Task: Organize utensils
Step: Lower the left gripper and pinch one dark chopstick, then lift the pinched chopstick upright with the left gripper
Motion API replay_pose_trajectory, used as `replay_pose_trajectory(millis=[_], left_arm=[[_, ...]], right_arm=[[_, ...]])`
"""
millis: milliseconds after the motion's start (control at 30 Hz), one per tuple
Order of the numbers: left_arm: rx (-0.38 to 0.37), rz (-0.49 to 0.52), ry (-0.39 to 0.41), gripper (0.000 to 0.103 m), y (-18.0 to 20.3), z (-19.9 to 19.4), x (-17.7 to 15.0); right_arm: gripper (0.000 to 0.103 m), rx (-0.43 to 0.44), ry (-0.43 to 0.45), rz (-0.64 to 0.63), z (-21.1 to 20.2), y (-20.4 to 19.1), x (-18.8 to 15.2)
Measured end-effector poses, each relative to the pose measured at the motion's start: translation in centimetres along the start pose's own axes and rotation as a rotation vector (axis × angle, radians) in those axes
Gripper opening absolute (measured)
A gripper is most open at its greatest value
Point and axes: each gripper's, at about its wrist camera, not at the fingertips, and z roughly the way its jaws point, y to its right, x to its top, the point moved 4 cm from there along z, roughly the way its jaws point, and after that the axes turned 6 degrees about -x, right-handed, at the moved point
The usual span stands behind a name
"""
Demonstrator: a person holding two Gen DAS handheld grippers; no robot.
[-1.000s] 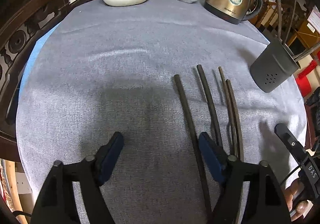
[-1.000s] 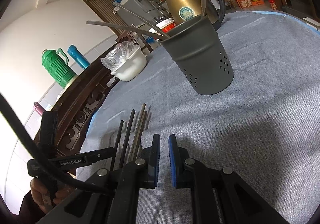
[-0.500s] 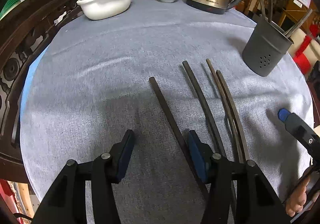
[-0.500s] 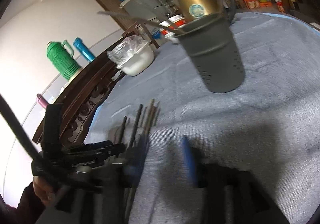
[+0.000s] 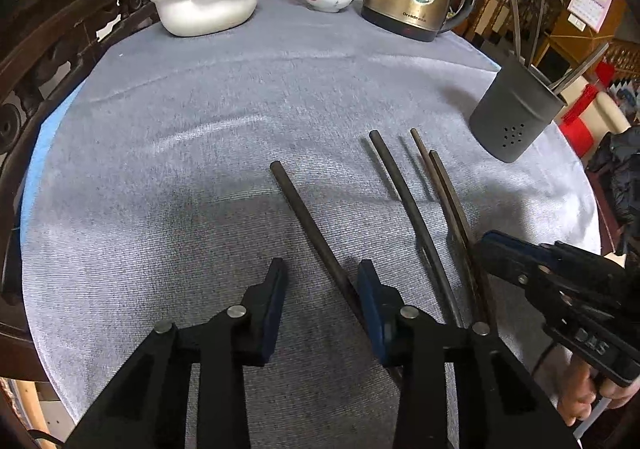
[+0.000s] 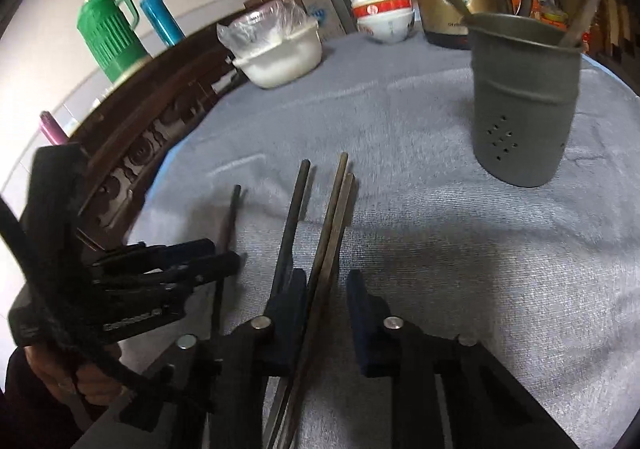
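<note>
Toward the near edge of the grey-clothed table (image 5: 200, 97), four dark chopsticks are laid roughly side by side, tips pointing toward the far edge. At the left of the row, the left gripper (image 5: 320, 289) is lowered over the leftmost chopstick (image 5: 304, 209); its jaws are apart and closing, with the stick lying just inside the right jaw and no squeeze yet seen on it. To its right lies a second single chopstick (image 5: 404, 197), and beyond that a thinner pair of chopsticks (image 6: 332, 233) is straddled by the right gripper (image 6: 326, 289), whose jaws are likewise apart and closing, the pair resting against the left jaw with a gap to the right one. Near the right edge of the table the grey perforated utensil holder (image 5: 516, 121) stands upright with several utensils already in it. For the step to be done well, each gripper should probably be centred so that the sticks sit midway between the pads before the squeeze is finished; the pair is best caught together, not singly, and the neighbouring single stick should be kept clear of the left jaw of the right gripper. A low, firm pinch is likely needed, since thin round sticks can roll on cloth.
</note>
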Motion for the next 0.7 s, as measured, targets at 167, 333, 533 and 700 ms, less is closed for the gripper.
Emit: replay_pose_trajectory(millis=[167,333,533,700], left_arm=[[-0.023,0.0,0.003,0.034,-0.4,0.1,-0.3],[-0.034,0.008,-0.009,0.03,-0.6,0.2,-0.3],[-0.059,0.044,-0.039,0.017,0.3,0.5,-0.2],[-0.07,0.086,-0.046,0.018,1.5,0.7,-0.5]], right_arm=[[0.016,-0.014,-0.036,0.016,0.7,0.0,0.0],[0.014,-0.05,-0.087,0.002,0.7,0.0,0.4],[0.008,-0.091,-0.111,0.018,0.4,1.6,0.2],[0.008,-0.105,-0.141,0.051,-0.5,3.5,0.0]])
